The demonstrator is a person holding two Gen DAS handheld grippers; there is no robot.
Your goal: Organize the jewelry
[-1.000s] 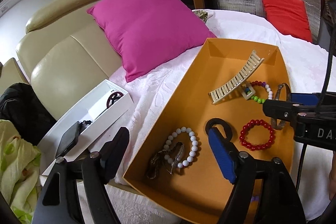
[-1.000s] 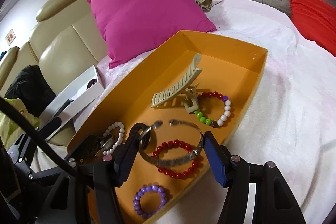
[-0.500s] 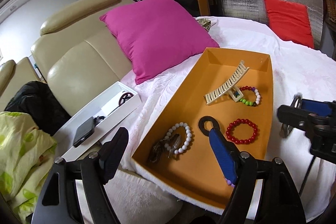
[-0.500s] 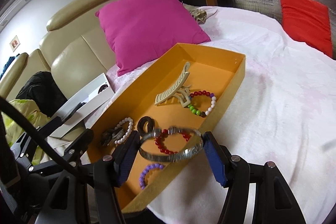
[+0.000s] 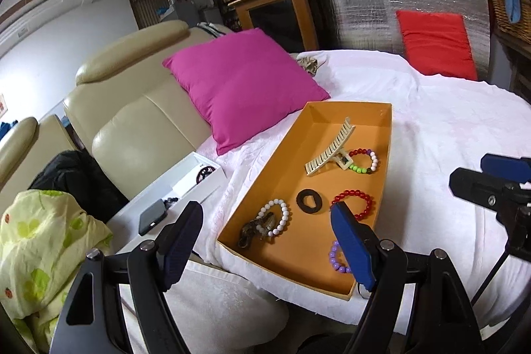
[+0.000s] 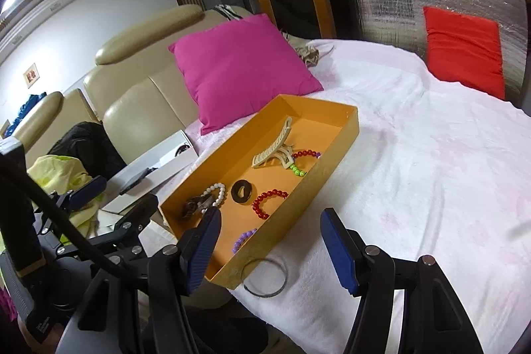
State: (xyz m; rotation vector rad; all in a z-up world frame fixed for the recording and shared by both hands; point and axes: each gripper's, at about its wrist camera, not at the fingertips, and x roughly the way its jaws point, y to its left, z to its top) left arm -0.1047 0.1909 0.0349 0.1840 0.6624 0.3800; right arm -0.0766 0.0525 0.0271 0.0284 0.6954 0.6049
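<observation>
Only the right wrist view shows the silver bangle (image 6: 264, 277) outside the orange tray (image 6: 300, 201).

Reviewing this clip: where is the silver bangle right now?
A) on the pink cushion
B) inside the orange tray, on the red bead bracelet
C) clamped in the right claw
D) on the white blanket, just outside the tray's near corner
D: the silver bangle lies flat on the white blanket against the orange tray corner, and the right claw above it is open and holds nothing.
</observation>
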